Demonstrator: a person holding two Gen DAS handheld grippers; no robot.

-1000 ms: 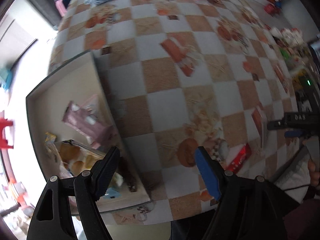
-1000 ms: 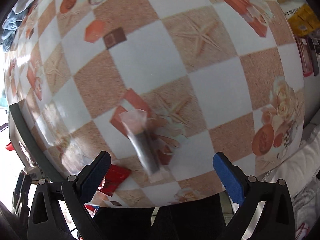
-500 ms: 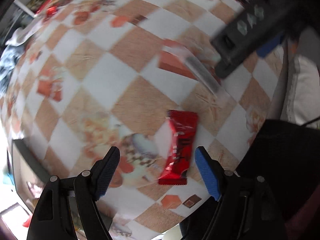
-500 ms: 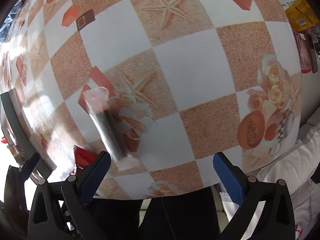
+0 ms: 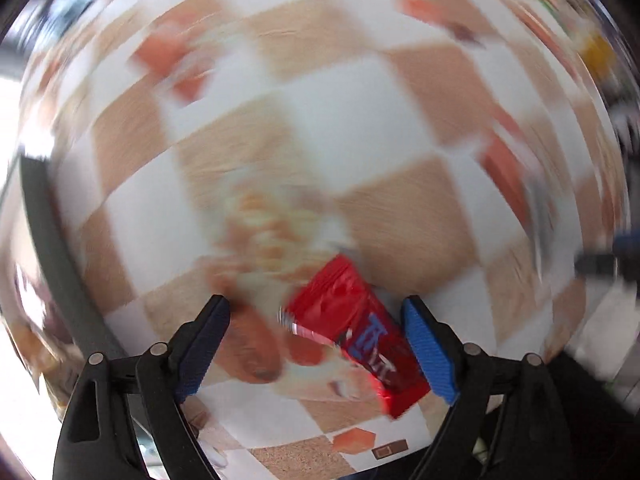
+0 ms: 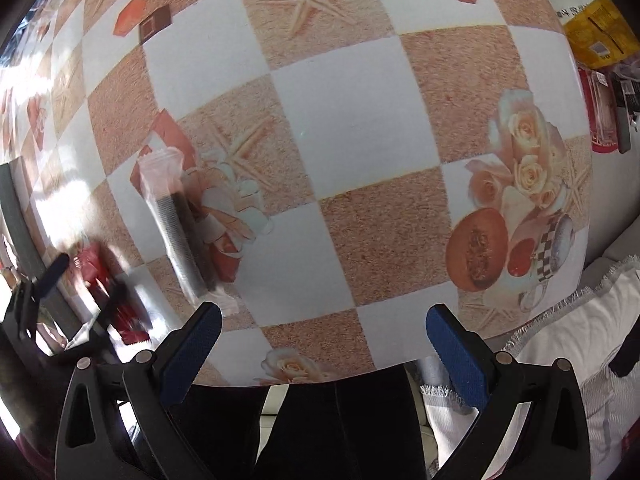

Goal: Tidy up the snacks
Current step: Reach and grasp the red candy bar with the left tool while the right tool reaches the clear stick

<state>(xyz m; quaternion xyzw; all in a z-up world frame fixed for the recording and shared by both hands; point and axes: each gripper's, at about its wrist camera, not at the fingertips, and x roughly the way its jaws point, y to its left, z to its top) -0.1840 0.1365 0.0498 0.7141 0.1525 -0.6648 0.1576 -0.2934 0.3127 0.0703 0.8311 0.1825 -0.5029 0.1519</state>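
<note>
The red snack packet [image 5: 356, 332] carries blue lettering, too blurred to read; the yellow packet [image 6: 596, 28] at the table's [image 6: 352, 120] far edge bears dark print too small to make out

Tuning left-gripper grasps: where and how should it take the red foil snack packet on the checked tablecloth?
Grip the red foil snack packet across its narrow width at mid-length, coming from above. It lies flat and diagonal between the open left gripper fingers, nearer the right one, so centre and align first.
</note>
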